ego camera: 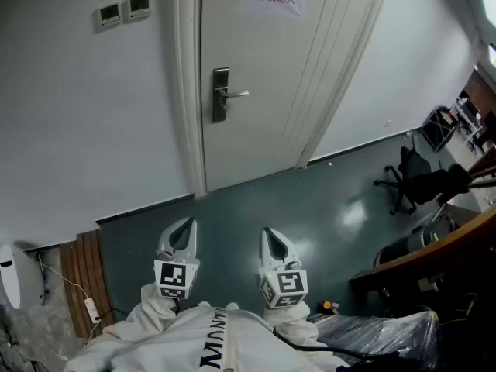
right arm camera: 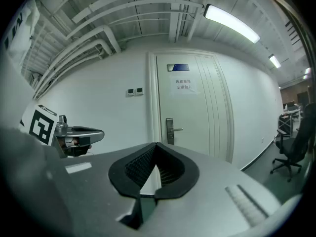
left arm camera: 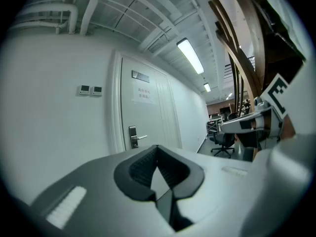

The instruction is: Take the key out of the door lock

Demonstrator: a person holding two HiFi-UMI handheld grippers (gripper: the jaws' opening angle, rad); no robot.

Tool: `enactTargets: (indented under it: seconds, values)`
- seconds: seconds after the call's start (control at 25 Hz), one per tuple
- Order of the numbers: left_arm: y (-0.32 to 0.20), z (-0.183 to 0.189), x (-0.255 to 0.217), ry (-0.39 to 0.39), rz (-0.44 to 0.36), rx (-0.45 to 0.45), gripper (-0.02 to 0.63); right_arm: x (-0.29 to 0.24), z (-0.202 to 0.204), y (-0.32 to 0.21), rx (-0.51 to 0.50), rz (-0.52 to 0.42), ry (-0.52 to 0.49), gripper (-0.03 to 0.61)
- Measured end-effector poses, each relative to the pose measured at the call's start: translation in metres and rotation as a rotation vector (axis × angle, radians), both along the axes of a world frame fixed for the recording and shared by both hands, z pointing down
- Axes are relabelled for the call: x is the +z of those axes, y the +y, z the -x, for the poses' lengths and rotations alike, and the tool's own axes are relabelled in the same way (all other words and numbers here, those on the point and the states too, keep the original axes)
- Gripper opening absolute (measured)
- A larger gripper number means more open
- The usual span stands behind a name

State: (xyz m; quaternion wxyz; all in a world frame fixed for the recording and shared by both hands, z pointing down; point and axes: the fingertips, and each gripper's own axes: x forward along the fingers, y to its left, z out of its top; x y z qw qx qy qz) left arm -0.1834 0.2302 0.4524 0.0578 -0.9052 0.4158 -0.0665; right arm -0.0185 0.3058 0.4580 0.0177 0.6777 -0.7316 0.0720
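**Approach stage, before any contact.** The left gripper (ego camera: 183, 235) and right gripper (ego camera: 273, 242) hang low over the floor (ego camera: 232, 204), well apart from the door (ego camera: 263, 60). Each has its jaws pressed together on nothing. The lock plate (ego camera: 221, 94), with its lever handle (ego camera: 237, 94), sits near the door's left edge. The key is too small to make out and is presumably in the plate below the lever. Next move, as judged: carry 1 gripper up to the plate, part its jaws, and align them on the key's head.

White walls (ego camera: 77, 122); dark floor (ego camera: 310, 208); office chair (ego camera: 404, 178); strip lights (right arm camera: 232, 21).
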Motion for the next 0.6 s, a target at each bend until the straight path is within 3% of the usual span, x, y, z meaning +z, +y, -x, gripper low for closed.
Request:
enactTargets:
  seconds: [0.6]
  values:
    - [-0.006,-0.02,0.009,-0.002,0.022,-0.018,0.0,0.002,-0.024,-0.003,-0.018,-0.02,-0.07,0.0]
